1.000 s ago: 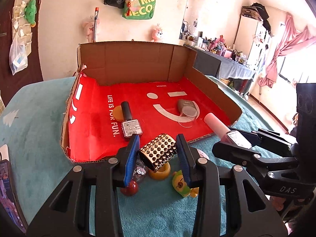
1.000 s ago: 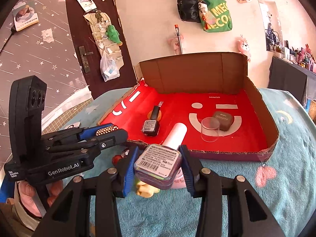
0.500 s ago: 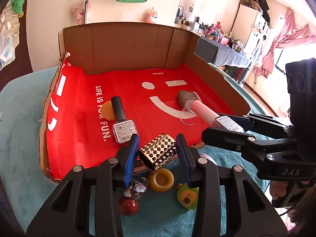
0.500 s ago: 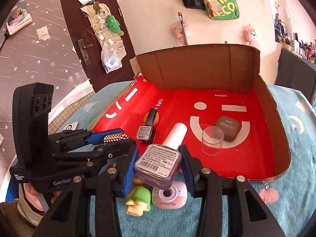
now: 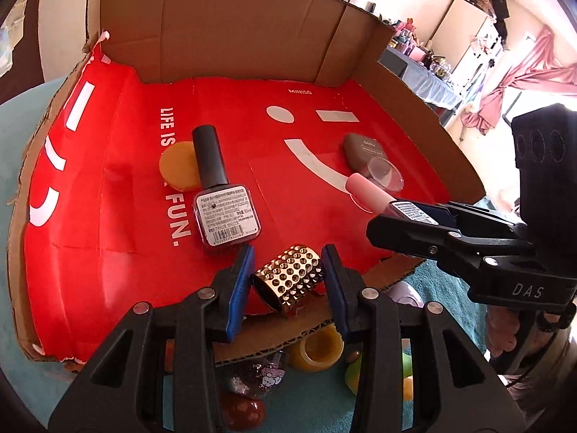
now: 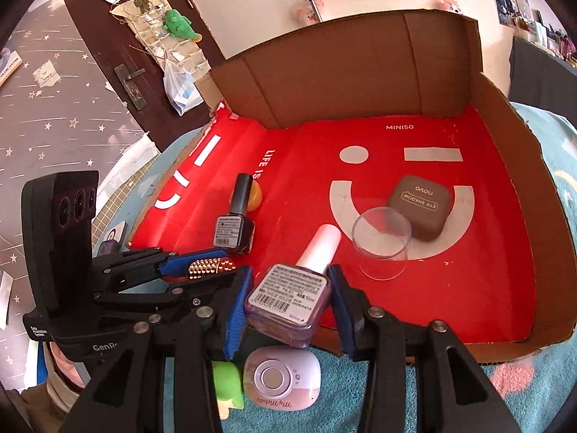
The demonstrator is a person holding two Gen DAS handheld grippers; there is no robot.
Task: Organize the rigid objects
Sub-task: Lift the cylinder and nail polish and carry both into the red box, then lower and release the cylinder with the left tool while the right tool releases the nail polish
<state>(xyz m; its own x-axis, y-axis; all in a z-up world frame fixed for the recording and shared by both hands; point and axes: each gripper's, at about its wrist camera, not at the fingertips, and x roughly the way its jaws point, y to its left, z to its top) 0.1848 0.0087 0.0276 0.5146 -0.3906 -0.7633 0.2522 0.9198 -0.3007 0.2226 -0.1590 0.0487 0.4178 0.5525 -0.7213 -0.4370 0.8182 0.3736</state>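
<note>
- My left tongs (image 5: 286,281) are clenched on a gold studded cuff (image 5: 288,277), the blue pads pressing its two sides; it lies tilted between them with its dark open end toward the left pad.
- That cuff hangs over the near edge of the red cardboard tray (image 5: 108,238), just this side of the dark nail polish bottle (image 5: 223,213) that lies flat in the tray with its black cap pointing to the far wall.
- My right tongs (image 6: 288,297) are clenched on a pale lilac nail polish bottle (image 6: 290,297), label up, its long axis running away from me so the white cap points into the tray.
- That cap aims at the clear cup (image 6: 381,241), which stands upright just beyond it and touches or nearly touches the brown eye shadow case (image 6: 420,207) behind.
- As I judge it, the open red floor between the dark bottle and the clear cup is the free spot, and both loads sit at its near edge.
- The right load points straight at the cup, so setting it down calls for keeping short of it or shifting left.
- On the teal cloth (image 6: 523,400) below my tongs wait a lilac round case (image 6: 281,380) and a green toy (image 6: 225,382).
</note>
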